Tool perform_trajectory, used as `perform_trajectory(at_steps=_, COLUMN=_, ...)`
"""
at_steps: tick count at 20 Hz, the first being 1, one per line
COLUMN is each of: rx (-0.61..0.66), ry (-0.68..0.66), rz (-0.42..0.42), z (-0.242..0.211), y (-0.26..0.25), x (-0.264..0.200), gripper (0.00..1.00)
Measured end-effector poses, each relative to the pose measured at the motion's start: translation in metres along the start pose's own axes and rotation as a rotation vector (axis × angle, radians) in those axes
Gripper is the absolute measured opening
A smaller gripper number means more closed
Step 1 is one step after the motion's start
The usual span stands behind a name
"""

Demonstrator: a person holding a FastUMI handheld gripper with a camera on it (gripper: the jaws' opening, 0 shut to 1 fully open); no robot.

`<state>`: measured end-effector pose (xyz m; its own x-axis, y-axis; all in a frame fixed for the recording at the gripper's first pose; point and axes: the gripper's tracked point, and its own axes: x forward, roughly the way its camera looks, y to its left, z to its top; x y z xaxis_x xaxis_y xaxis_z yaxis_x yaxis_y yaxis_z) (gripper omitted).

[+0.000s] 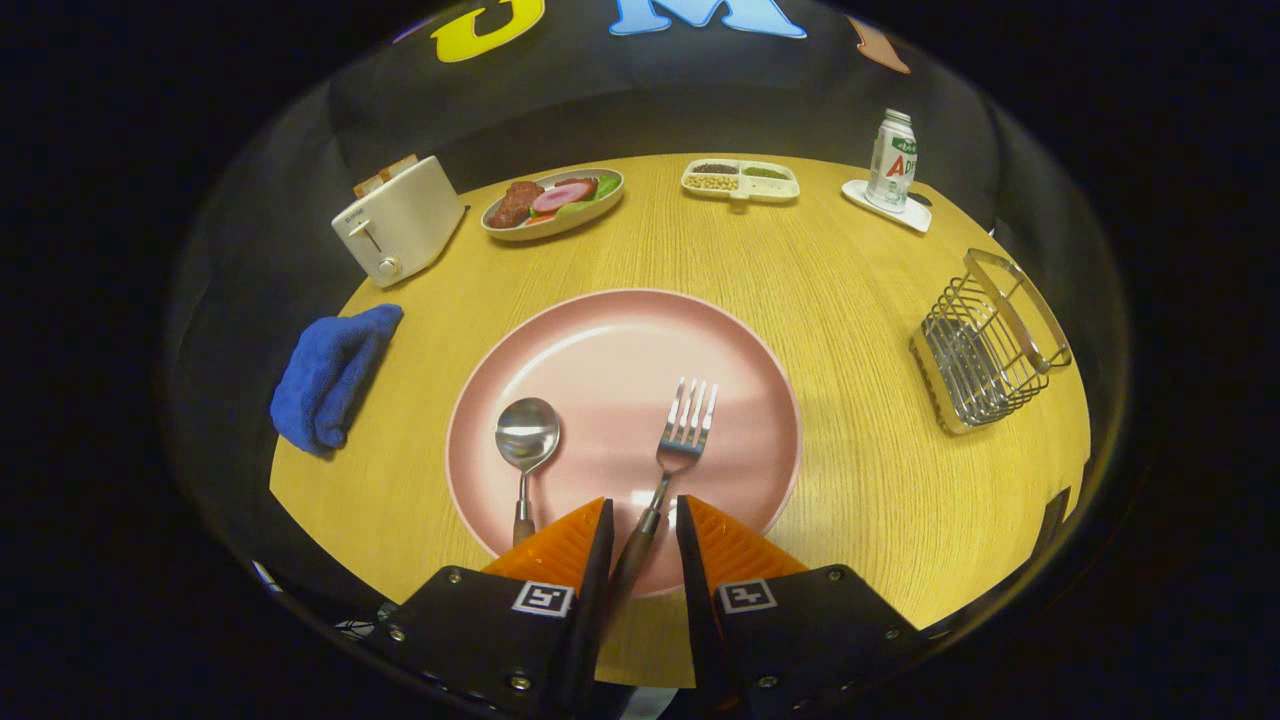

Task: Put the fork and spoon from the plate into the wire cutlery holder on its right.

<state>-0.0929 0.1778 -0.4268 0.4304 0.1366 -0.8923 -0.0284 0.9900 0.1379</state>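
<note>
Gripper view: fork [680, 440] handle between the slightly spread claw [643, 525] fingers, untouched, on the pink plate [620, 340].

Plate [620, 340] mid-table; spoon [526, 440] left, fork [680, 440] right on it. Fork handle between gripper [643, 525] fingers, gap either side. Wire holder [985, 345] right of plate; cloth [330, 375] left; toaster [398, 220] behind cloth.

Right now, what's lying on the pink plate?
On the pink plate: a spoon and a fork. The fork's handle runs between the open gripper fingers, its end hidden.
</note>
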Motion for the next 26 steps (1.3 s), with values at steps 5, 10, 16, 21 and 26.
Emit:
perform_trajectory(at_steps=5, rx=-0.012, ry=0.021, rz=-0.038, z=0.001, y=-0.005, x=0.004, gripper=0.38)
perform_trajectory(at_steps=10, rx=0.008, ry=0.049, rz=0.004, z=0.000, y=-0.004, x=0.005, gripper=0.03)
perform_trajectory(at_steps=16, rx=0.030, ry=0.025, rz=0.026, z=0.012, y=-0.006, x=-0.003, gripper=0.03)
perform_trajectory(at_steps=21, rx=0.047, ry=-0.051, rz=0.022, z=0.042, y=-0.026, x=-0.027, gripper=0.03)
perform_trajectory(at_steps=26, rx=0.070, ry=-0.152, rz=-0.046, z=0.080, y=-0.083, x=-0.067, gripper=0.03)
